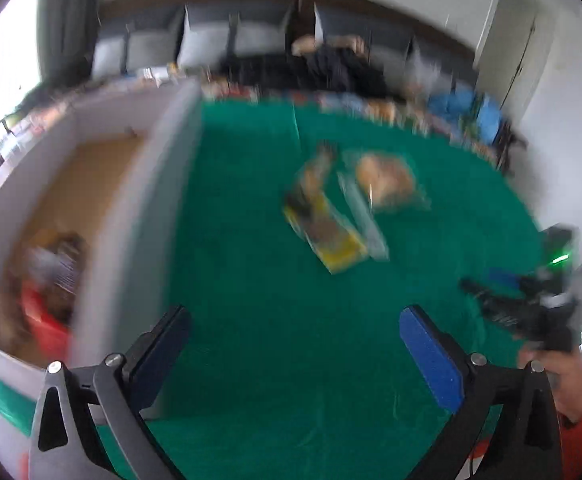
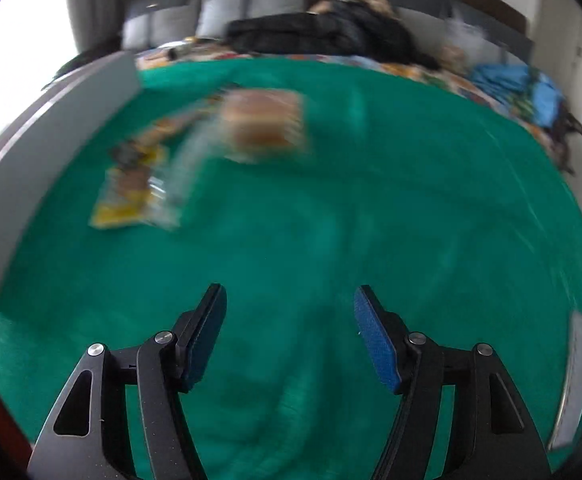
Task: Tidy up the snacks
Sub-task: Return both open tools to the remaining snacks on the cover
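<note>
A yellow snack packet (image 1: 325,226) and a clear bag of golden buns (image 1: 385,180) lie side by side on the green cloth (image 1: 271,240). They also show in the right wrist view, the packet (image 2: 131,188) left of the buns (image 2: 265,126). A grey-walled box (image 1: 159,184) with a brown floor stands at the left and holds a red packet (image 1: 49,320) and other blurred snacks. My left gripper (image 1: 295,320) is open and empty, above the cloth beside the box. My right gripper (image 2: 289,300) is open and empty over bare cloth; it shows in the left wrist view (image 1: 523,304) at the right.
Both views are motion-blurred. The box wall (image 2: 51,128) runs along the left of the right wrist view. Beyond the cloth lie a patterned bedspread, dark clothing (image 2: 323,32) and a blue bag (image 2: 523,88). A grey headboard and white walls stand behind.
</note>
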`<state>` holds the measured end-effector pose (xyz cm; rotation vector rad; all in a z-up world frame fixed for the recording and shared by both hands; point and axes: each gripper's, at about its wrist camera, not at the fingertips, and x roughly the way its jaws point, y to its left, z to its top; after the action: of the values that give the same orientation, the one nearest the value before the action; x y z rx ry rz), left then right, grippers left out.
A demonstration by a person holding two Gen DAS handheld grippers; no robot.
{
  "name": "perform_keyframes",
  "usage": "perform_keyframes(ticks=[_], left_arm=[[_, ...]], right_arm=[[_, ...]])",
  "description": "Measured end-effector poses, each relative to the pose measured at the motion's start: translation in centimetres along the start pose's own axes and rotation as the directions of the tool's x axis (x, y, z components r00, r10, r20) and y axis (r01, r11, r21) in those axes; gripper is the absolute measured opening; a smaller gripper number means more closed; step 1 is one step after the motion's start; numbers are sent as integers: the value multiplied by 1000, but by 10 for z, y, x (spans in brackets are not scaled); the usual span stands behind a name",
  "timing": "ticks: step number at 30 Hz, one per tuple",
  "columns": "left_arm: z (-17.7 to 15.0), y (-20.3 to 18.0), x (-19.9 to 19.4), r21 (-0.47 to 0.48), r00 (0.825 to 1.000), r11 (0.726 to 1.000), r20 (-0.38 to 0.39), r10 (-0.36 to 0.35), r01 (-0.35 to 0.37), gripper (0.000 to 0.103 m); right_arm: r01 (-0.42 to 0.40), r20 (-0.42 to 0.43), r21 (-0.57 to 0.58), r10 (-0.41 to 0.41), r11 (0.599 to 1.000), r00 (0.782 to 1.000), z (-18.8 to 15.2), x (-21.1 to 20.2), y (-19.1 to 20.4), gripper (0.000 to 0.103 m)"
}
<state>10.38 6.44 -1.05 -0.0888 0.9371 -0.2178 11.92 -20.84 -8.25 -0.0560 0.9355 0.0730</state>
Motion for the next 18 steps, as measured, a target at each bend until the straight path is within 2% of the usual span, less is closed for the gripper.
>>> perform_keyframes(ticks=[2,6,9,12,18], left_arm=[[-10,-11,42,-20,997,1000,-72,11,-13,102],[-16,-27,82,14,994,997,-72,78,-77,102],[-16,-29,98,47,989,991,-62,131,-129,102],[-16,-26,105,58,986,987,-61,153,-150,102],[-16,-19,109,48,987,986,-17,159,-158,103]], right_arm=[[22,16,19,-22,1000,1000,-7,2,-10,69],[17,29,98,-20,995,999,-12,6,-26,69],[19,31,106,-22,994,999,-9,9,-24,69],[43,45,78,-47,996,998,-4,10,-20,69],[51,38,78,-54,996,998,-8,19,-14,69]])
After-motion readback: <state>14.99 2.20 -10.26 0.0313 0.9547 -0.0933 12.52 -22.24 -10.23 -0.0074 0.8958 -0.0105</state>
